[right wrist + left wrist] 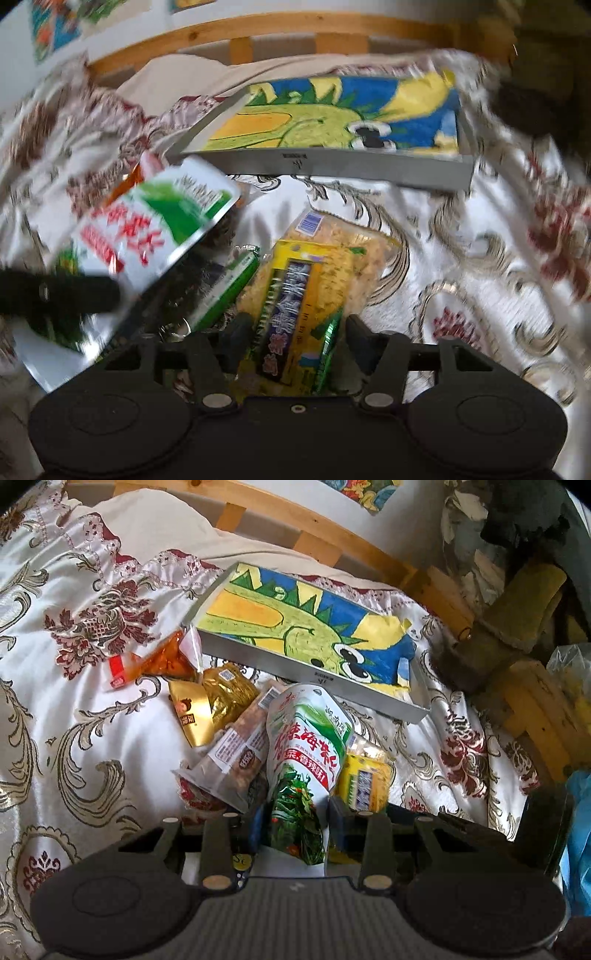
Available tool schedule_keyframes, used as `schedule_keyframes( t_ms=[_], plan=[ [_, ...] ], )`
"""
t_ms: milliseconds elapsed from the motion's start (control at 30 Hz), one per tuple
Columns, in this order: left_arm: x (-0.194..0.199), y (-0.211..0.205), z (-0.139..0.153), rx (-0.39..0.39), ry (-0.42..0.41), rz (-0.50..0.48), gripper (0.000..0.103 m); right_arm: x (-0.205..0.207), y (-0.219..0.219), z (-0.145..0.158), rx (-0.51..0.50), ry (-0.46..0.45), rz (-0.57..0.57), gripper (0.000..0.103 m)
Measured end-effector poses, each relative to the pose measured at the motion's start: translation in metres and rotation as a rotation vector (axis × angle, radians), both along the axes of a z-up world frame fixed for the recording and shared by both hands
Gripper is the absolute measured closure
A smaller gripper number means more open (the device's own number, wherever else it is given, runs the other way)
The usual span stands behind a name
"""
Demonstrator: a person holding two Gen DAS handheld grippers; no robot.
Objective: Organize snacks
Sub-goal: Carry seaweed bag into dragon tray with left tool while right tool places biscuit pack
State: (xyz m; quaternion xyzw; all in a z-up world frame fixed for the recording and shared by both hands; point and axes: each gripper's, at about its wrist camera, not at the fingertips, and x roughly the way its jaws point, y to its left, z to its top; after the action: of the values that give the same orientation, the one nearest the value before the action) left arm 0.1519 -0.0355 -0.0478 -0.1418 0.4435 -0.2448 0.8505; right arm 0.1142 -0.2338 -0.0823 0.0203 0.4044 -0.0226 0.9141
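My left gripper (295, 808) is shut on a white and green seaweed snack pouch (304, 746), held up above the pile; the pouch also shows in the right wrist view (147, 229). My right gripper (295, 328) is shut on a yellow snack packet (295, 306), which also shows in the left wrist view (365, 779). A grey tray (310, 672) lined with a dinosaur drawing lies just beyond; in the right wrist view the tray (332, 166) is straight ahead. Gold packets (207, 705), an orange packet (166, 661) and a clear cracker packet (236, 757) lie on the bedspread.
A patterned white and red bedspread (74, 701) covers the bed. A wooden headboard rail (295, 520) runs behind the tray. A green packet (225, 291) lies left of the yellow one. Wooden furniture and cushions (517, 602) stand at the right.
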Motion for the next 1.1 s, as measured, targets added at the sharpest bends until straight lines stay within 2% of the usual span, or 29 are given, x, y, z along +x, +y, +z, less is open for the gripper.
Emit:
schedule_keyframes(
  t_ms=[233,367,467,667,800,867,1100],
  plan=[
    [0.0,0.003,0.006,-0.033,-0.039,0.009,0.064,-0.004,-0.003,0.012,0.005,-0.038,-0.006,0.054],
    [0.003,0.005,0.011,-0.059,-0.064,0.014,0.064,-0.012,-0.004,0.028,0.002,-0.098,0.0,0.054],
    [0.007,0.004,0.013,-0.078,-0.073,0.018,0.064,-0.016,-0.01,0.039,0.041,-0.136,-0.007,0.054],
    [0.022,-0.003,0.031,-0.071,-0.153,0.045,0.064,-0.006,-0.034,0.059,0.121,-0.25,-0.058,0.054],
    [0.048,-0.016,0.044,-0.076,-0.21,0.077,0.064,0.011,-0.057,0.07,0.113,-0.363,-0.069,0.054],
    [0.063,-0.026,0.05,-0.081,-0.239,0.091,0.064,0.025,-0.073,0.073,0.14,-0.408,-0.081,0.054],
    [0.129,-0.072,0.05,-0.115,-0.252,0.13,0.064,0.083,-0.121,0.077,0.203,-0.491,-0.151,0.053]
  ],
)
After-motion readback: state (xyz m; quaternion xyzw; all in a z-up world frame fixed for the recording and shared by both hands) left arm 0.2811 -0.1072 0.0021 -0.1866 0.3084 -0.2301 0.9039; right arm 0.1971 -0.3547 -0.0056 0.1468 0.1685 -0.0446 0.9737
